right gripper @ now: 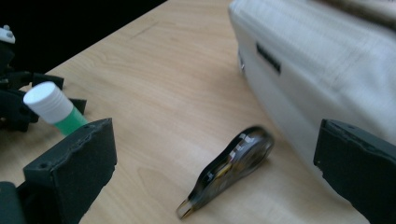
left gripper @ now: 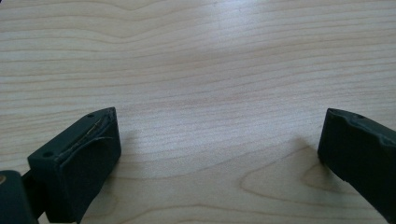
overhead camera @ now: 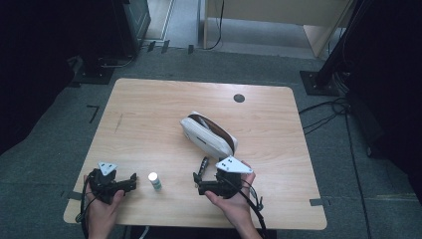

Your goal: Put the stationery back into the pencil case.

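- White pouch (overhead camera: 208, 135) with a brown zip lay mid-tabletop (overhead camera: 149, 114), tilted.
- Black correction-tape dispenser (right gripper: 229, 170) lay just beside the pouch's near side.
- Green tube (overhead camera: 155, 180) with a white cap lay between the grippers.
- Left gripper (overhead camera: 130, 181) rested low, jaws spread, empty.
- Right gripper (overhead camera: 197, 181) had jaws released, the dispenser lying between them.

Left tool (overhead camera: 133, 181): black body, grey three-cornered plate on top, lower left of frame.
Right tool (overhead camera: 197, 181): black, same plate, black cable trailing.
Jaws: black blocks, small screw holes.
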Demonstrator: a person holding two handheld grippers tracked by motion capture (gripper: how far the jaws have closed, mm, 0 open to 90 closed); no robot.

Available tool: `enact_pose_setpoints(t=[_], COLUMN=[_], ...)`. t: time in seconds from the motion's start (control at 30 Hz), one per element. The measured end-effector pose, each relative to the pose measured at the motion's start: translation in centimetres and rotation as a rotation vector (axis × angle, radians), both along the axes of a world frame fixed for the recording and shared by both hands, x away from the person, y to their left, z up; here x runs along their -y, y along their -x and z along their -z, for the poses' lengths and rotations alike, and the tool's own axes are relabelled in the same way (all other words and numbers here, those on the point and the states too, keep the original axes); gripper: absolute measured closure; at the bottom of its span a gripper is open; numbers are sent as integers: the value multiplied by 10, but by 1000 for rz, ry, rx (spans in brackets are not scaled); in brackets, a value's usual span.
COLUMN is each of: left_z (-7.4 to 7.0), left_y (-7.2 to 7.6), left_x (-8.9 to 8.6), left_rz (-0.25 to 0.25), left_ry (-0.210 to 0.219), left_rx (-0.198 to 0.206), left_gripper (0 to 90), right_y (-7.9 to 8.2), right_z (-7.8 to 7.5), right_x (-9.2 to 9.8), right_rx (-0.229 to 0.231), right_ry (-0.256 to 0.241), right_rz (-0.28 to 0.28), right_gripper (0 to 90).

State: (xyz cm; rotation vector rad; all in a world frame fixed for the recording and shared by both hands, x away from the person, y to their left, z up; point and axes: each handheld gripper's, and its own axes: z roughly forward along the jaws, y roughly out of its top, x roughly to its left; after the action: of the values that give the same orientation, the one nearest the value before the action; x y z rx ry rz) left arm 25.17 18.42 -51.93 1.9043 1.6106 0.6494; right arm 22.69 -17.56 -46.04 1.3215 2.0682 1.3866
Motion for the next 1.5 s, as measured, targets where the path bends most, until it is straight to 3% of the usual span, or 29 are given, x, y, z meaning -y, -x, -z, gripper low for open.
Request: enact_pose_setpoints(t=[0.17,0.4,0.5,0.67,0.87,1.07,1.23,1.4,1.5], left_z=[0,0,0,0,0,0,0,0,0], left_y=[0,0,0,0,0,0,0,0,0], left_x=[0,0,0,0,0,0,0,0,0], left_rz=[0,0,0,0,0,0,0,0,0], left_ry=[0,0,0,1,1,1,1,1,1], left_rx=[0,0,0,0,0,0,0,0,0], left_gripper=[0,0,0,0,0,0,0,0,0], right_y=[3,-2,-4,-8,-9,-10,-10,-9,-9], right_z=[19,40,43,51,58,61,62,61,61], right_x=[-6,-15,-16,-22,-30,-35,-35,-33,-29], right_rx=[-53,-82,-88,-99,-139,-141,-124,-119,-125], right_ry=[-31,5,17,50,76,123,157,161,139], right_rz=[24,68,79,118,146,166,189,171,135], right_gripper=[0,5,15,138,163,203,345,437,557])
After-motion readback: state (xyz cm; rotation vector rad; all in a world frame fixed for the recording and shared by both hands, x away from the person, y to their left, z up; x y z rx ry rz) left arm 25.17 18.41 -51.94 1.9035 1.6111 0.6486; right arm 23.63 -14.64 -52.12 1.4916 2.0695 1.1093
